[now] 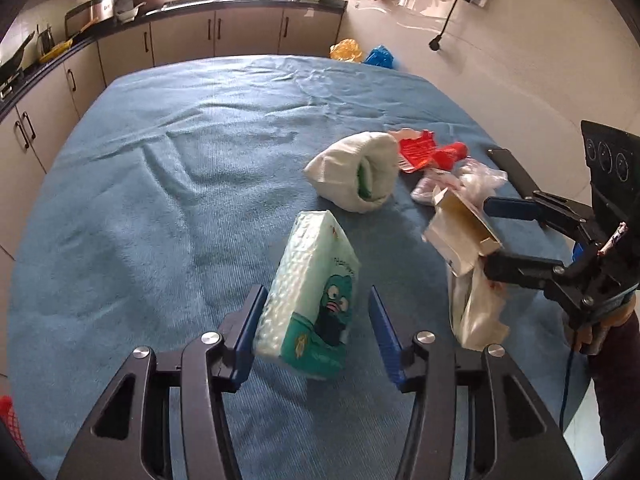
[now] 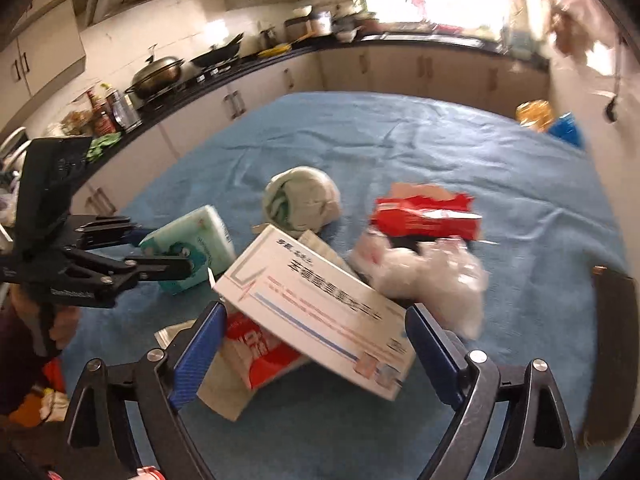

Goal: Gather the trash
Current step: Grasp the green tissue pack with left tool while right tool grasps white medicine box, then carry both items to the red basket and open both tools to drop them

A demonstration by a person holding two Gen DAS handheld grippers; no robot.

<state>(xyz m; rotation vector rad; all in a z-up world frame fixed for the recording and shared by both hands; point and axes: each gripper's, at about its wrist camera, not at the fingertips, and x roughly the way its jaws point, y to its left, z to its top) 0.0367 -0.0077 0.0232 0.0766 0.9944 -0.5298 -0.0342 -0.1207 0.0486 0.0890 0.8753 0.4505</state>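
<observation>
Blue pads of my left tongs [image 1: 316,336] flank the tissue pack [image 1: 310,300], not gripping. My right tongs [image 2: 316,348] gape wide around the white box [image 2: 316,304].

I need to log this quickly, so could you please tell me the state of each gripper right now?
Left gripper: open, tissue pack between its fingers, not clamped.
Right gripper: open wide, white box between its fingers, not clamped.
</observation>
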